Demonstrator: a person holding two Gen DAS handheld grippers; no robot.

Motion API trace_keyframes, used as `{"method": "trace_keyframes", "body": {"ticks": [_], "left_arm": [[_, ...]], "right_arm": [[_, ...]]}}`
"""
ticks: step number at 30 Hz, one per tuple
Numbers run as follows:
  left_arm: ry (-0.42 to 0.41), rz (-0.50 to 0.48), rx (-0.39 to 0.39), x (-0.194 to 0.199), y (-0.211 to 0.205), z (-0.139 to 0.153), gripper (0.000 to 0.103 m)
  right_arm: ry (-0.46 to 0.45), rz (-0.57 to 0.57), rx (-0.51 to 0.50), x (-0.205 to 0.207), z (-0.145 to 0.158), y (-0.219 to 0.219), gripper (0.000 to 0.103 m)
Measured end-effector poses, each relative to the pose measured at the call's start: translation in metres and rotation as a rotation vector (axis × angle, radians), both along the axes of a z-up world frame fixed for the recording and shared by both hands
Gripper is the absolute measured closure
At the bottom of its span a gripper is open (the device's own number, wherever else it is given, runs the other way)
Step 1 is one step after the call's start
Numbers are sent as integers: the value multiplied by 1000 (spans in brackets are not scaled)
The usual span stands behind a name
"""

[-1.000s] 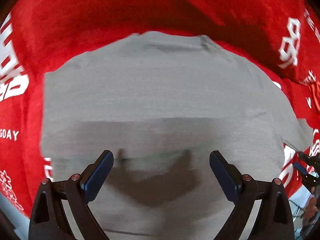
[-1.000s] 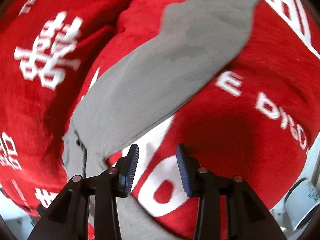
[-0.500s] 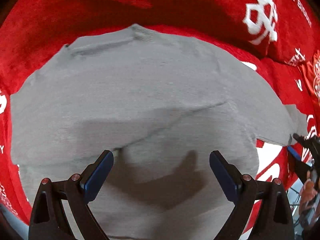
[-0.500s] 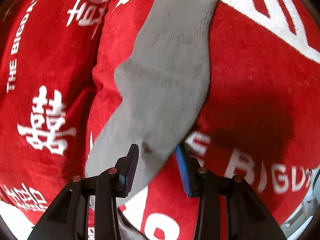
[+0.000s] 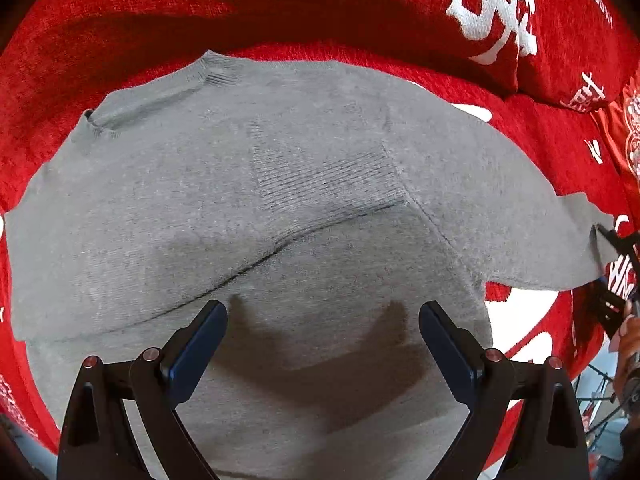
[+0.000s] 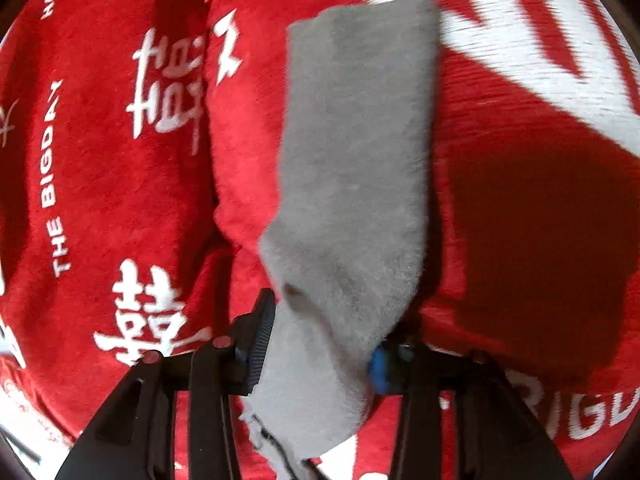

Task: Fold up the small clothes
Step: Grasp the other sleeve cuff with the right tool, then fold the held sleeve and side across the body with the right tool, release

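- Left wrist view looks down on a small grey sweater spread flat on a red plush blanket printed with white characters and the words "THE BIGDAY".
- The left gripper hangs just above the lower body of the sweater with its blue-padded jaws spread wide and nothing between them; their shadow falls on the knit beneath.
- One sleeve already lies folded in across the chest: a ribbed cuff sits near the middle, and a dark fold edge runs diagonally from lower left up towards it.
- The other sleeve stretches out to the right edge of this view, where its end meets the dark frame of the other tool.
- From the right wrist view, the right gripper is pinching that sleeve near its end, with knit bunched between the jaws and a loose thread trailing below; the rest of the sleeve runs away from the camera over the blanket.
- By my reckoning the fold is about a third done: one sleeve is in, the second is gripped but not yet laid across, and the body has yet to be doubled over.
- The sweater is a fine, soft knit, plain grey, with a ribbed collar at the far side; it lies mostly smooth, with only slight rippling near the folded cuff.
- It looks limp and light, so I would expect it to drape and drag easily when pulled.
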State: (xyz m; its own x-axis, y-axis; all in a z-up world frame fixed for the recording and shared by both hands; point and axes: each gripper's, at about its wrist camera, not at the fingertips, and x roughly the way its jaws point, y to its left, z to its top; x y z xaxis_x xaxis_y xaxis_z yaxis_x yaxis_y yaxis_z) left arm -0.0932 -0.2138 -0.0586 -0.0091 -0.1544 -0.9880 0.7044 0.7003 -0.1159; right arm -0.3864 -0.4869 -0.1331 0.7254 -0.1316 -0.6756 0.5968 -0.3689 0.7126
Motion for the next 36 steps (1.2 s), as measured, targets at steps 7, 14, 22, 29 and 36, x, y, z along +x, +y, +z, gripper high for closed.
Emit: {"method": "trace_keyframes", "body": {"ticks": [7, 14, 22, 29, 36], "left_arm": [[-17, 12, 1, 8, 6, 3, 6], [-21, 62, -7, 27, 31, 9, 6], [-34, 141, 3, 57, 69, 10, 6], [-51, 228, 21, 86, 117, 9, 6], [-59, 299, 32, 113, 162, 7, 6]], "right_arm": [[-20, 278, -167, 76, 51, -1, 97], [-59, 614, -349, 191, 105, 45, 97], [-32, 972, -428, 305, 109, 146, 97], [191, 1173, -308, 349, 43, 216, 93], [150, 913, -226, 304, 41, 188, 45]]}}
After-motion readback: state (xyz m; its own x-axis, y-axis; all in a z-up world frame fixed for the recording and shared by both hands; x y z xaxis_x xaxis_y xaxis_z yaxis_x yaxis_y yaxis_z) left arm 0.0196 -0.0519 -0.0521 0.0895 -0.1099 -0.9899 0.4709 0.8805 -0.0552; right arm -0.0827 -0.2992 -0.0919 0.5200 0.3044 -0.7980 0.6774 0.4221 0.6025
